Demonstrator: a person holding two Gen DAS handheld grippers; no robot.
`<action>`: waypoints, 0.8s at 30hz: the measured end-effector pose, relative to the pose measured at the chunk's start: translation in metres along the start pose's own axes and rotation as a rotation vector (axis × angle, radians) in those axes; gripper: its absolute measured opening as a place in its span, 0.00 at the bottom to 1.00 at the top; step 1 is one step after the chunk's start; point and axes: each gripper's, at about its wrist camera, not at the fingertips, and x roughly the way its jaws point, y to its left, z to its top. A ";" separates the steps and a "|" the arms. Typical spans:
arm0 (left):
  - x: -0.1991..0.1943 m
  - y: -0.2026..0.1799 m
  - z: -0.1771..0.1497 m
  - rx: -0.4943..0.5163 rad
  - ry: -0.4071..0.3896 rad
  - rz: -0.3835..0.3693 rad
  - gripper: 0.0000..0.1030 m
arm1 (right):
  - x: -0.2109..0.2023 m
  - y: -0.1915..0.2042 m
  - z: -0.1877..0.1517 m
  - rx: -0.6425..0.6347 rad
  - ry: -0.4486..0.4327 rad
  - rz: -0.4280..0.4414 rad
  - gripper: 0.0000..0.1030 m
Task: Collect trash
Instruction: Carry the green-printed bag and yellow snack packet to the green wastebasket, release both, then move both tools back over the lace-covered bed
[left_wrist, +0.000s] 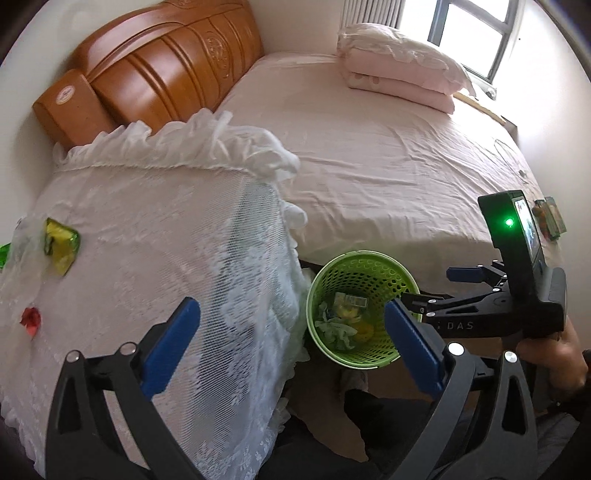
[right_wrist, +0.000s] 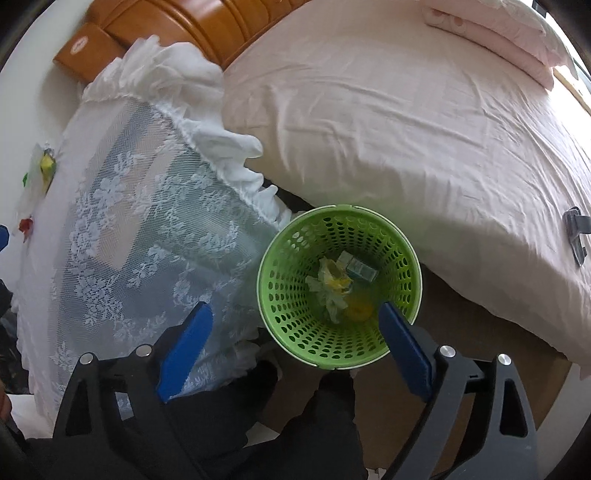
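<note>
**Tongs both gaping, wrappers off to the left**

Both tongs are hanging wide with nothing in them. The right tongs (right_wrist: 295, 347) are hovering over the green bin (right_wrist: 402, 258), lower middle of the right wrist view, scraps already lying inside. The yellow wrapper (left_wrist: 61, 245) and red wrapper (left_wrist: 31, 320) are sitting on the lace cover (left_wrist: 155, 236) at the left edge of the left wrist view, up-left of the left tongs (left_wrist: 291, 347), so I'm guessing left is the nearer hand.

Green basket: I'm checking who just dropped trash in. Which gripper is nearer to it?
Right. The right gripper hangs open directly over the green basket, one finger across its rim. The left gripper is off to the side, over the lace cover.
</note>
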 end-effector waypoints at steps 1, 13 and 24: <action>-0.001 0.003 -0.001 -0.004 0.000 0.003 0.92 | -0.002 0.002 0.000 -0.004 -0.009 -0.006 0.91; -0.044 0.057 -0.013 -0.169 -0.102 0.155 0.92 | -0.097 0.045 0.028 -0.095 -0.222 -0.011 0.97; -0.110 0.150 -0.072 -0.476 -0.168 0.387 0.93 | -0.131 0.154 0.070 -0.381 -0.309 0.147 0.98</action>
